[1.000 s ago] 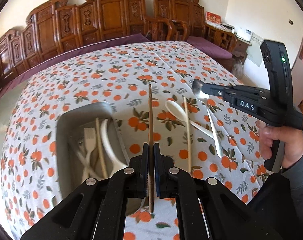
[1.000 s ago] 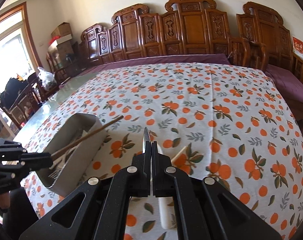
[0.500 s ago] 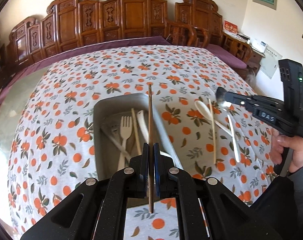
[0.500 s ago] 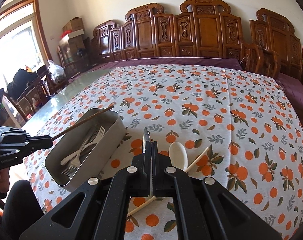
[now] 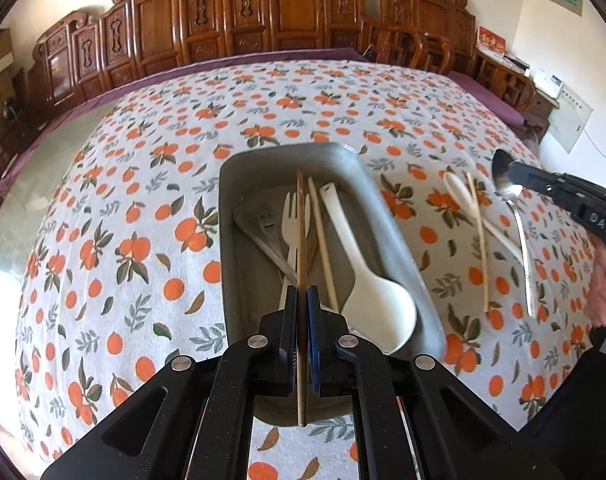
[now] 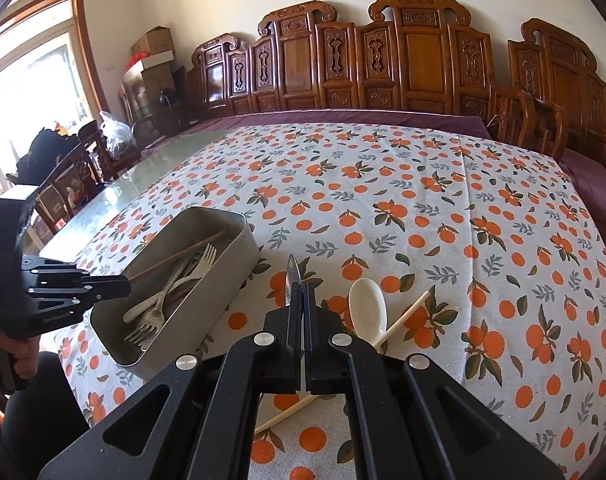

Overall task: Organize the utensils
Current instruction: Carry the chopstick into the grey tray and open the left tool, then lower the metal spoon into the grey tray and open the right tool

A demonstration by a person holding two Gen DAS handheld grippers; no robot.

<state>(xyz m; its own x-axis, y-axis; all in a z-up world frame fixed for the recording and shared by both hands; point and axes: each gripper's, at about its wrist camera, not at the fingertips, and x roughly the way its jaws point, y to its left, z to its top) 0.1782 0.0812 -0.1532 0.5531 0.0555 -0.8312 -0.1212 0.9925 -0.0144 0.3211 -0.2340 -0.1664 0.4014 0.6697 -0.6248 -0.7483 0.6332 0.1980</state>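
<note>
Carved wooden chairs line the far wall behind a tabletop spread with an orange-printed cloth. From the left wrist view, the left gripper has its jaws pressed together on a dark wooden chopstick, which runs straight ahead over a grey metal tray lying just beyond the fingers. Inside the tray lie a pale fork, a lighter chopstick, a white spoon with its bowl at the near end, and a grey utensil slanting along the left side. To the right of the tray, on the cloth, rest another white spoon and a pale chopstick crossing its handle. At the far right edge a hand holds the right gripper, whose jaws pinch a metal spoon above the cloth. From the right wrist view, the right gripper shows its jaws closed on the thin metal spoon, seen edge-on and sticking forward past the fingertips. Just right of it lie the white spoon and the pale chopstick on the tabletop. At left, the left gripper holds the dark chopstick slanting over the tray, where forks lie inside. A hand grasps that gripper's handle at the left edge.
</note>
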